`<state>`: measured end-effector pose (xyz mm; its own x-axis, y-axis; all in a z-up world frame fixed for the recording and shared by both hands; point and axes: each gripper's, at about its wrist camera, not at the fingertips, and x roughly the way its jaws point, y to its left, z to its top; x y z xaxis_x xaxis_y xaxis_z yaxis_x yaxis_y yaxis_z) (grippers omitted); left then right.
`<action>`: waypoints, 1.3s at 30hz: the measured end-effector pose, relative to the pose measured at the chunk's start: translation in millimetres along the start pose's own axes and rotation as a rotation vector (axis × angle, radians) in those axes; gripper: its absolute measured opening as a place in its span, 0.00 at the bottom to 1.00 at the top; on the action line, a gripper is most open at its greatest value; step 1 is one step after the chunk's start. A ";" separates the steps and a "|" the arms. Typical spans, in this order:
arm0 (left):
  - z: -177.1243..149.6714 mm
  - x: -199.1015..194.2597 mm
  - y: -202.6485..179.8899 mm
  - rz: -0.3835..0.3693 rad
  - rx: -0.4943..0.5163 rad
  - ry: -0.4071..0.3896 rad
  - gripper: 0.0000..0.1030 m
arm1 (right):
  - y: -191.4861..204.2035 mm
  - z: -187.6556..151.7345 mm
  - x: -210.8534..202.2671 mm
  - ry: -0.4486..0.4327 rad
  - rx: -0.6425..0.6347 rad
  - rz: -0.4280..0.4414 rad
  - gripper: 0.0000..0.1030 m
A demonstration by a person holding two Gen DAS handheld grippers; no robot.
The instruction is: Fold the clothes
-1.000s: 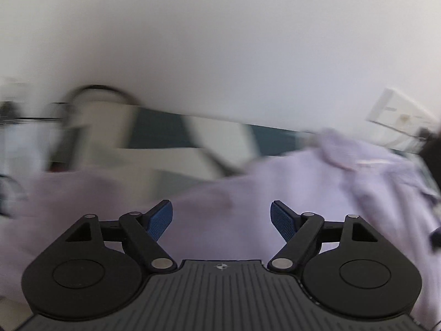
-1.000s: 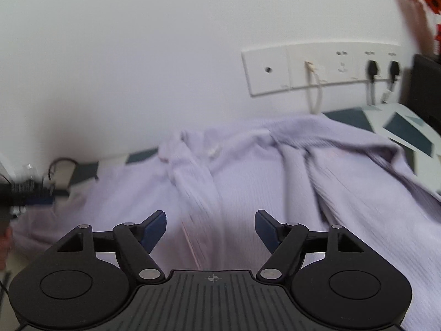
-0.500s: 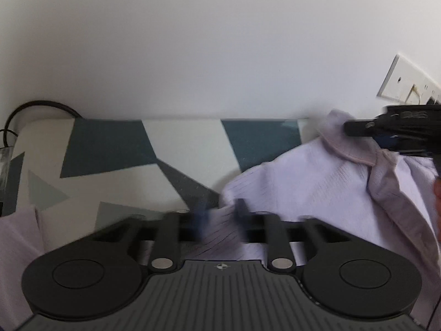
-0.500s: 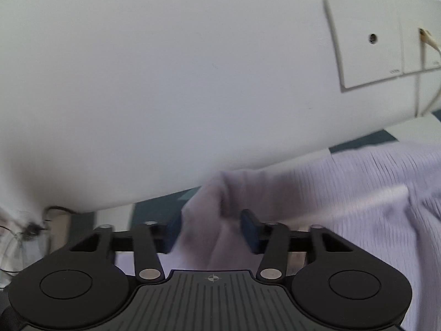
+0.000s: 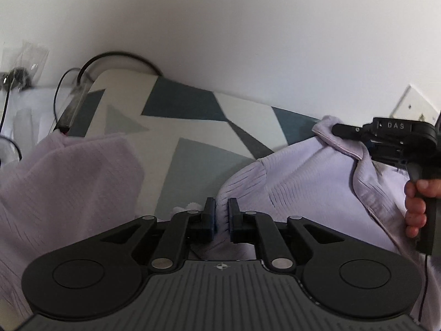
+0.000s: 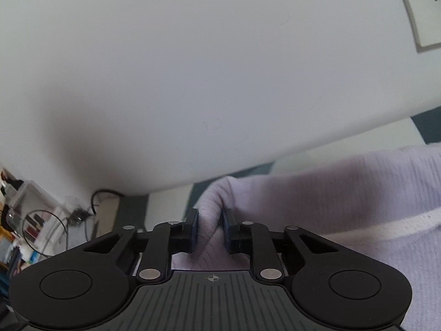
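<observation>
- Shirt (image 5: 303,182), lilac ribbed knit, lies spread over the patterned table (image 5: 193,127). A second lilac mass (image 5: 69,182) sits at left; whether it is a sleeve of the same garment I cannot tell.
- My left gripper (image 5: 219,215) is clamped on a thin edge of the shirt fabric, jaws nearly together, cloth pinched between them low over the tabletop.
- My right gripper (image 6: 209,229) is closed on a thicker bunch of the same fabric, near what looks like the collar. In the left view it (image 5: 358,132) shows at far right with the hand (image 5: 419,204) on its handle.
- I judge the two grips mark two points along one top edge, well apart, so the cloth can be carried taut between them rather than sagging.
- Which stage of folding this is I cannot settle: the grips fit either straightening the shirt or carrying a fold over.
- Room: bare teal-and-cream tabletop lies between the two lilac areas.
- Wall (image 6: 193,69) stands close behind the table's far edge, so there is little room forward.
- Black cable (image 5: 118,58) loops at the far left corner, a snag risk for cloth swung that way.
</observation>
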<state>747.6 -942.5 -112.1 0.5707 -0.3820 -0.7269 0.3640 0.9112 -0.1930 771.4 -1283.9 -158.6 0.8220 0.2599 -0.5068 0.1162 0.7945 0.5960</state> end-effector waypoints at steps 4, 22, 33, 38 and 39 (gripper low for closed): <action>10.0 1.9 -17.1 0.020 0.023 0.001 0.30 | -9.1 10.0 -35.7 -0.030 -0.007 -0.034 0.42; 19.5 28.5 -110.2 -0.066 0.134 0.037 0.43 | -78.2 3.0 -117.7 -0.025 -0.431 -0.538 0.61; 8.7 35.8 -109.1 -0.059 0.132 0.046 0.50 | -75.5 2.8 -103.8 0.015 -0.512 -0.472 0.65; 6.2 36.0 -119.7 -0.050 0.149 0.028 0.53 | -84.8 13.0 -94.5 -0.007 -0.384 -0.544 0.24; 7.0 37.0 -121.4 -0.054 0.145 0.027 0.53 | -83.5 18.4 -97.1 -0.053 -0.303 -0.562 0.21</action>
<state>729.7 -1068.3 -111.0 0.5283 -0.4236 -0.7358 0.4972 0.8569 -0.1363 692.1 -1385.6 -147.8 0.7090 -0.2627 -0.6544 0.3812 0.9235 0.0423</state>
